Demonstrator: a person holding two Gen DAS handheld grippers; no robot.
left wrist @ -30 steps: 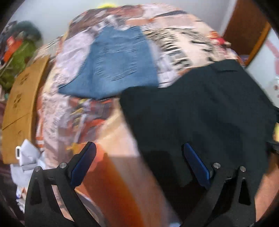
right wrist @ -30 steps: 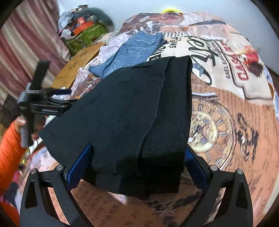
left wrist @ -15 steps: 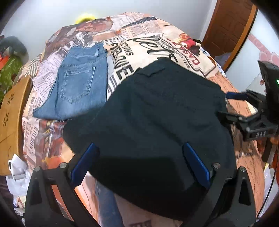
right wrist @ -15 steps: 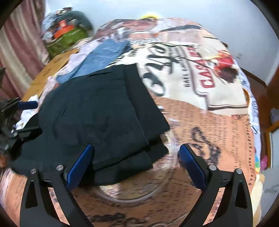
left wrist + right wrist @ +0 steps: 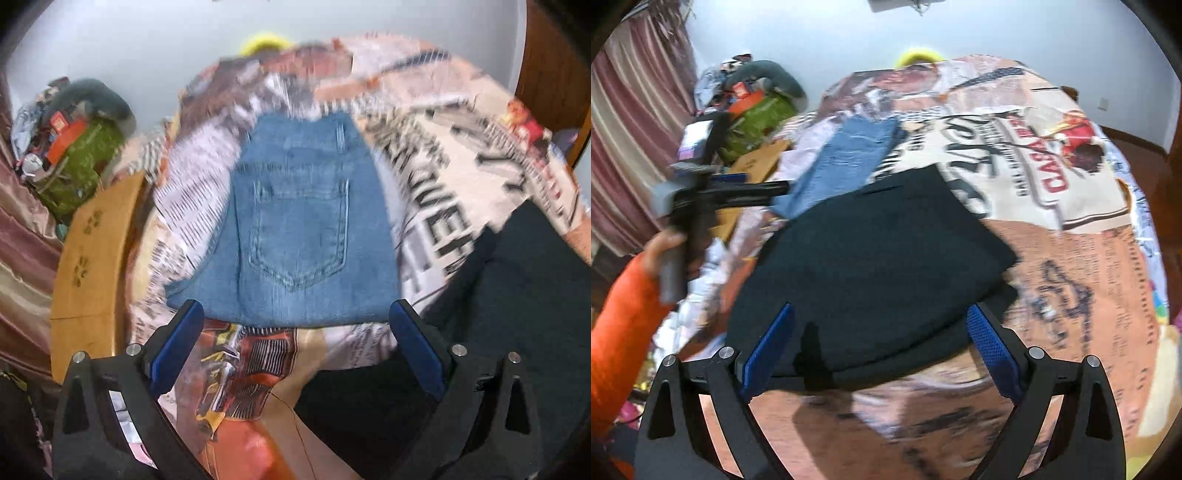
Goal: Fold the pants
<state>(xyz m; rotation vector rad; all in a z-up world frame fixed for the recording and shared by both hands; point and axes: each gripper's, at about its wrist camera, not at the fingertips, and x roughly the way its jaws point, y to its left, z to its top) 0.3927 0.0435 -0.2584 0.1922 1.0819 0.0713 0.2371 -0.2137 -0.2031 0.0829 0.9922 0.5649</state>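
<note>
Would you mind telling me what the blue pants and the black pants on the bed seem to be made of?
Blue pants: denim, judging by the faded blue weave and the stitched patch pocket. Black pants: a matte, dark woven cloth, possibly suiting or cotton twill; motion blur hides the weave, so that is uncertain.

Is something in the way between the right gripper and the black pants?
Nothing visible is. The right gripper is open, and the folded black pants lie right ahead between its fingers on the printed bedspread. The blue jeans lie farther back.
</note>
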